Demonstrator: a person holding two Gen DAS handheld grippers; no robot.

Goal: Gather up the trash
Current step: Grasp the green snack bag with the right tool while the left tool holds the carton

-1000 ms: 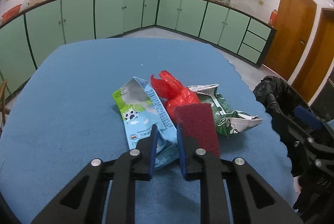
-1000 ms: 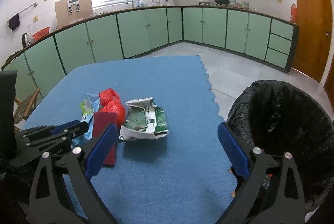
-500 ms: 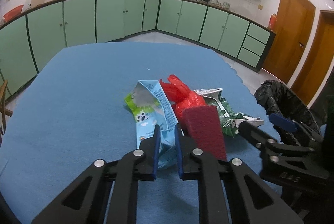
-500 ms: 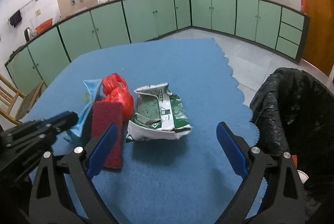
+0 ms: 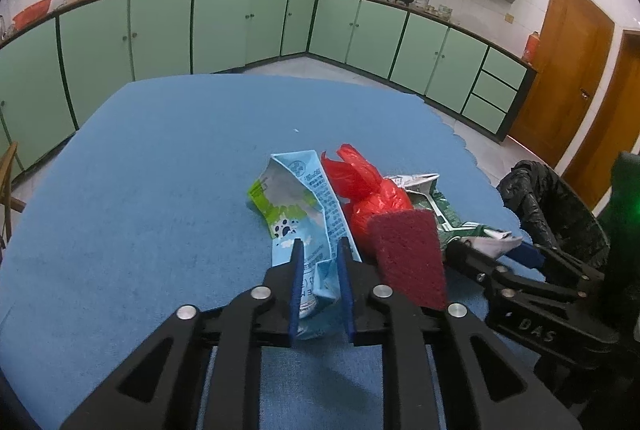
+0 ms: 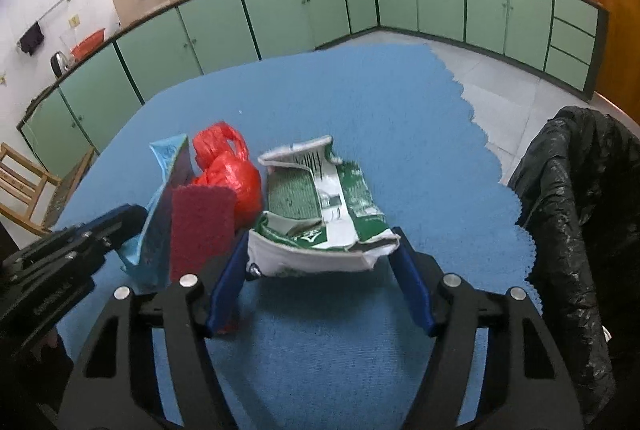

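Open blue cloth [image 6: 360, 101] beyond, black-lined bin [image 6: 580, 197] right. My left gripper [image 5: 319, 250] pinches blue wrapper [image 5: 304, 197]; right gripper [image 6: 320, 234] closing, its jaws astride green-white packet [image 6: 324, 213].

- The left gripper [image 5: 319, 262] points forward and down toward the table. Its blue pads [image 5: 297, 290] stand narrowly apart and pinch the near end of the light blue wrapper [image 5: 316, 230], which rises tilted from between them.
- The right gripper [image 6: 322, 254] points forward and down, to the right of the left one and close beside it. Its jaws are closing, with the green and white packet [image 6: 324, 213] between them; its fingertips [image 6: 404, 254] sit at the packet's near corners.
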